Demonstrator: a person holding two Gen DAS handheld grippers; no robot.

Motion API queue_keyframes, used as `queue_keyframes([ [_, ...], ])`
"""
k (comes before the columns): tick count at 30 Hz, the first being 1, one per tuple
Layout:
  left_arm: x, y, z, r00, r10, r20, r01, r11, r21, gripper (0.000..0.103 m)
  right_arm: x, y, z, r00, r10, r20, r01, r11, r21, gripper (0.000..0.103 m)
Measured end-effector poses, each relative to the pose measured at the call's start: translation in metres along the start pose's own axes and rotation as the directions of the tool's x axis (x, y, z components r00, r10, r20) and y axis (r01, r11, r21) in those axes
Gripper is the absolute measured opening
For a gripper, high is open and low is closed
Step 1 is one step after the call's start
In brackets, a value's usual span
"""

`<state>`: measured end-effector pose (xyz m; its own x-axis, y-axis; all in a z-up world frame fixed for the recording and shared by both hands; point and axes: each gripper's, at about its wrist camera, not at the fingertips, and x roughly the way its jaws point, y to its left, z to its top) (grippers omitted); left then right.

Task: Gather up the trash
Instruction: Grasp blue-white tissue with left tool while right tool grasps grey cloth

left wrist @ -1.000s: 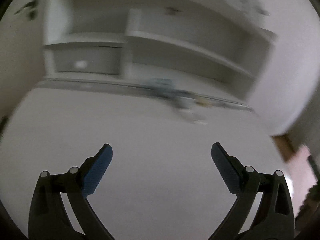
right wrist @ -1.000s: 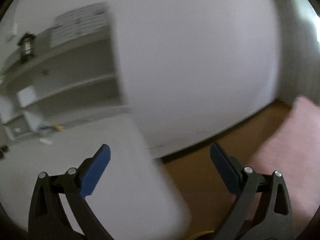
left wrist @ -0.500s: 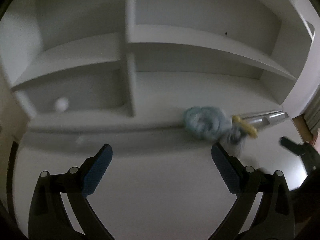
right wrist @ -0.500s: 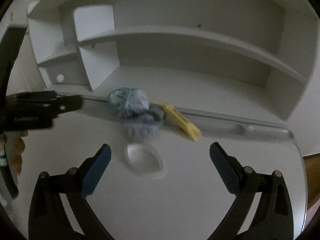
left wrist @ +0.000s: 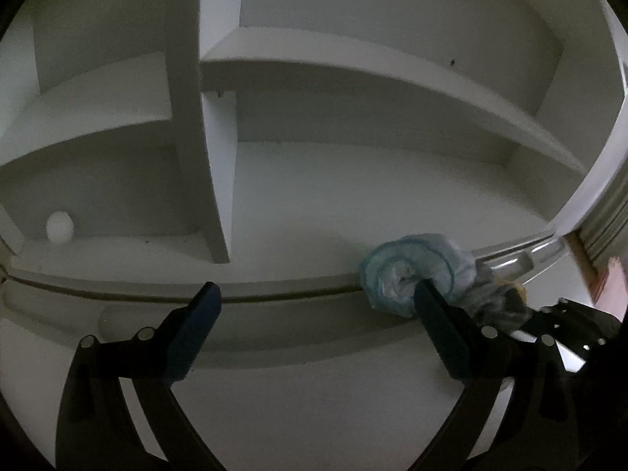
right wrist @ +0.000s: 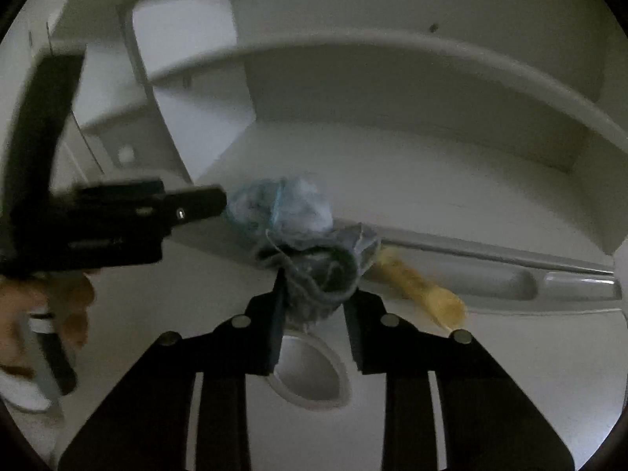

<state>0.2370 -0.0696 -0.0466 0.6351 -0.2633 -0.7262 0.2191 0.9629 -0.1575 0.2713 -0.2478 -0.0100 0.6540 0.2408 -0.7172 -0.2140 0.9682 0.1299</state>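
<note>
Right gripper point(right wrist: 314, 306) seemingly pinching blurred grey wad point(right wrist: 325, 271)

Both tools are black, scissor-like frames with round silver rivets at the joints. The left gripper point(left wrist: 316, 306) fills the lower part of the left wrist view; its fingers point(left wrist: 196, 322) carry flat dark-blue pads. The right gripper point(right wrist: 314, 306) rises from the bottom centre of the right wrist view on wide black arms split by pale slots. At the left edge there, a hand point(right wrist: 59, 314) grips a black handle beside a white sleeve.
</note>
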Motion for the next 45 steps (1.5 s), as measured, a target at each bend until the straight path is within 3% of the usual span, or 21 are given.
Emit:
queue_keyframes([
  [5, -0.003, -0.013, -0.003, 0.999, -0.029, 0.029, 0.028, 0.999, 0.015, 0.096, -0.053, -0.029, 0.014, 0.987, -0.006, 0.160, -0.008, 0.996, 0.087, 0.027],
  [9, 0.020, -0.041, -0.006, 1.000, 0.006, -0.021, -0.004, 0.994, 0.112, 0.096, -0.059, -0.055, 0.011, 0.987, 0.013, 0.159, -0.039, 0.986, 0.159, 0.027],
  [12, 0.039, -0.049, -0.005, 0.998, 0.005, -0.067, 0.003, 0.993, 0.119, 0.096, -0.056, -0.060, 0.009, 0.988, 0.025, 0.152, -0.053, 0.982, 0.182, 0.027],
  [14, 0.042, -0.055, 0.000, 0.998, 0.008, -0.055, -0.001, 0.991, 0.134, 0.083, -0.062, -0.067, 0.004, 0.989, 0.036, 0.144, -0.062, 0.981, 0.184, 0.027],
  [16, 0.043, -0.058, 0.003, 0.999, 0.002, -0.042, 0.005, 0.989, 0.149, 0.046, -0.052, -0.062, 0.002, 0.990, 0.037, 0.134, -0.061, 0.982, 0.181, 0.027],
  [17, 0.042, -0.060, 0.000, 0.999, -0.031, -0.042, 0.038, 0.988, 0.153, 0.033, -0.050, -0.061, 0.001, 0.991, 0.037, 0.131, -0.060, 0.982, 0.180, 0.027],
  [18, 0.042, -0.058, -0.002, 0.997, -0.066, -0.048, 0.073, 0.987, 0.141, 0.023, -0.049, -0.060, 0.001, 0.991, 0.036, 0.130, -0.059, 0.982, 0.179, 0.027],
  [19, 0.041, -0.057, -0.003, 0.996, -0.077, -0.048, 0.083, 0.988, 0.131, 0.020, -0.047, -0.059, 0.002, 0.991, 0.033, 0.129, -0.056, 0.983, 0.177, 0.027],
  [27, 0.030, -0.039, -0.010, 0.995, -0.097, -0.020, 0.099, 0.991, 0.086, 0.018, -0.021, -0.052, 0.008, 0.995, 0.003, 0.099, -0.021, 0.984, 0.175, 0.027],
  [45, 0.031, -0.038, -0.007, 0.995, -0.100, -0.030, 0.102, 0.992, 0.074, 0.018, 0.014, -0.054, 0.010, 1.000, -0.004, 0.031, -0.001, 0.983, 0.182, 0.027],
])
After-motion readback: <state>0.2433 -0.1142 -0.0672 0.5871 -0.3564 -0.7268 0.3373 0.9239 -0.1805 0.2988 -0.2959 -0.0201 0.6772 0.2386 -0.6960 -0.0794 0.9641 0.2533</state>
